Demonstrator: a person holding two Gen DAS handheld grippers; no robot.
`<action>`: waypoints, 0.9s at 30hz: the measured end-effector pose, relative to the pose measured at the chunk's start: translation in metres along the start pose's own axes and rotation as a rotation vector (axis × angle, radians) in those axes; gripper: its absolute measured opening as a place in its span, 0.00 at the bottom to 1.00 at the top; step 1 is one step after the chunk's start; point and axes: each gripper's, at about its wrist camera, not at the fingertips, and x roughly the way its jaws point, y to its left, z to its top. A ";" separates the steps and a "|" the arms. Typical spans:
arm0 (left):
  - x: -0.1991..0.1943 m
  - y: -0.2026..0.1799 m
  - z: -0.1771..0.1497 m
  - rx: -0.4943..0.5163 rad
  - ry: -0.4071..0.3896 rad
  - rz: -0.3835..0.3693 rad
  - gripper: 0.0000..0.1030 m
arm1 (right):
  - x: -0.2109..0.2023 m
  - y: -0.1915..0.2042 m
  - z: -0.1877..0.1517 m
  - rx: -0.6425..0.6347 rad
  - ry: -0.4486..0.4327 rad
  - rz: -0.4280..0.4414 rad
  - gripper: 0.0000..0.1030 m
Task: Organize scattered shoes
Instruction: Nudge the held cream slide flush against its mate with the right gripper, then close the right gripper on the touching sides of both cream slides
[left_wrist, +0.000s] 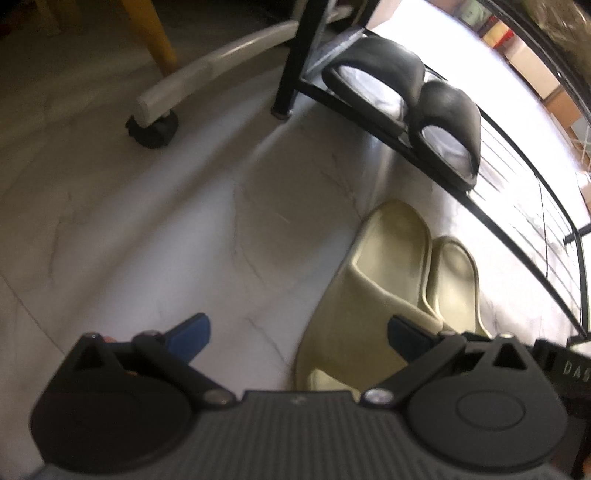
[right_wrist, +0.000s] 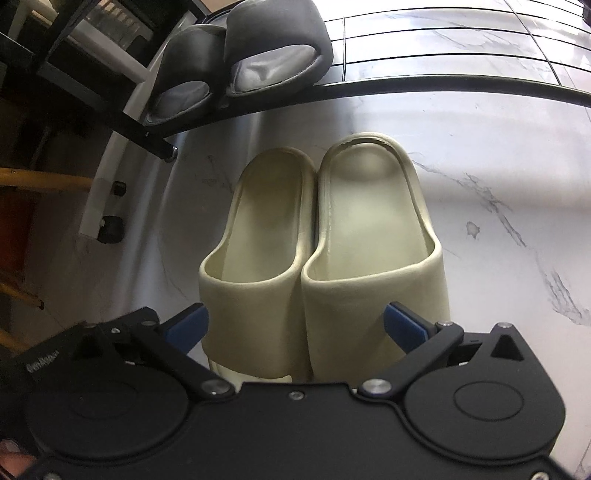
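Two cream slide sandals lie side by side on the marble floor, heels toward the rack. They also show in the left wrist view. Two black slides rest on the lowest shelf of a black metal rack; the left wrist view shows them too. My right gripper is open, its blue fingertips on either side of the cream pair's toe straps. My left gripper is open and empty, just left of the cream slides, with its right fingertip over the nearer slide.
A chair base arm with a black caster and a yellow wooden leg stand left of the rack. The rack's post stands on the floor. Cartons stand beyond the rack.
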 end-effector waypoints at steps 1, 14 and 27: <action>-0.001 0.001 0.001 -0.005 -0.007 0.000 0.99 | 0.000 0.000 0.000 -0.002 0.001 -0.002 1.00; -0.029 0.010 0.012 -0.051 -0.130 0.020 0.99 | 0.011 0.021 0.019 0.033 0.106 -0.142 1.00; -0.040 0.033 0.022 -0.198 -0.149 -0.007 0.99 | 0.035 0.048 0.057 0.064 0.231 -0.283 0.95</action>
